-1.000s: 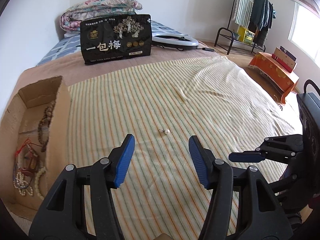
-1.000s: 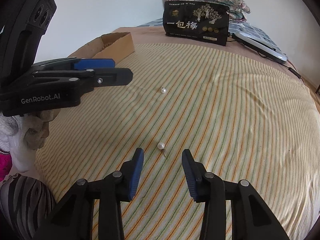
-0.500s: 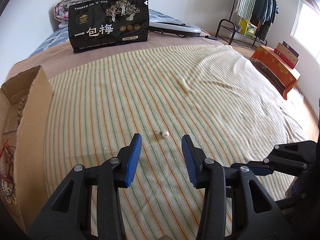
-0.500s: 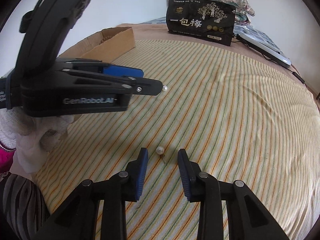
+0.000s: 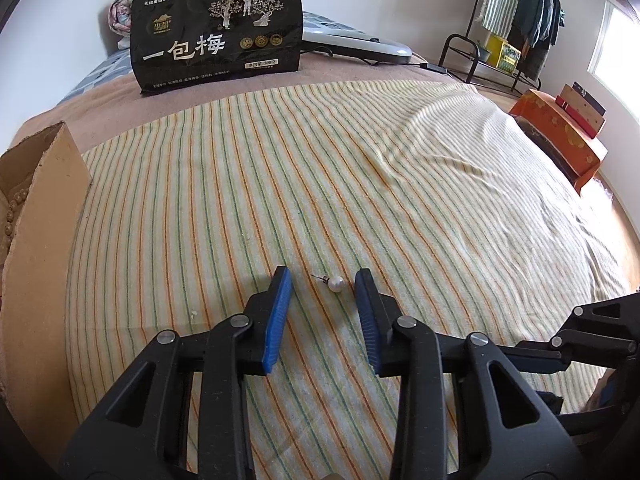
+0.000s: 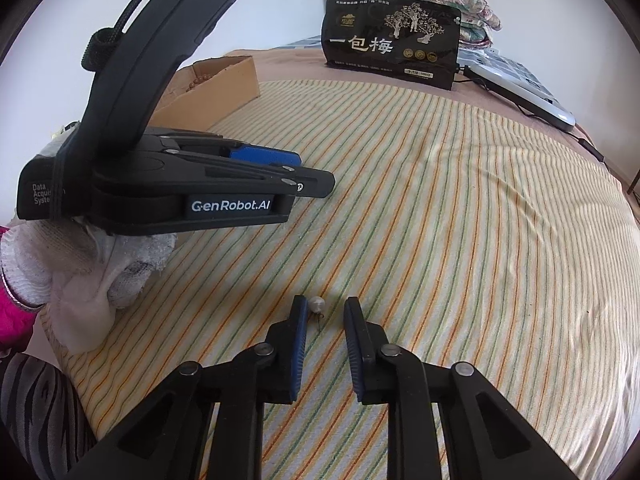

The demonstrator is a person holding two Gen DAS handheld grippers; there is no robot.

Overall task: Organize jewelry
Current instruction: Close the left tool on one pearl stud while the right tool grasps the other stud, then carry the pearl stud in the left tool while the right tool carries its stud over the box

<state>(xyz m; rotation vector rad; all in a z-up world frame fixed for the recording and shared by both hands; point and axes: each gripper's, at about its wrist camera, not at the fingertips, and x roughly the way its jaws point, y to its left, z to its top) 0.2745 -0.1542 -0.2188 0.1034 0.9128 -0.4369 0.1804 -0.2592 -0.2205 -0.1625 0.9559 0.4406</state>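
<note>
The bed (image 5: 400,200) filled the room, its striped blanket (image 5: 280,208) spread flat – a cardboard box (image 5: 44,216) of beads sat at its left edge. Both tools hovered low over the stripes. The left tool (image 5: 323,276) stood partly open and empty, a pearl stud earring (image 5: 335,283) lying on the blanket between its tips, nearer the right finger. The right tool (image 6: 325,305) was open too, narrower, gripping nothing – a second pearl earring (image 6: 316,304) sat just beside its left finger. Tiny, light, round and slick, these looked likely to roll or squirt free; pinching across the pearl itself seemed safer than the thin post.
</note>
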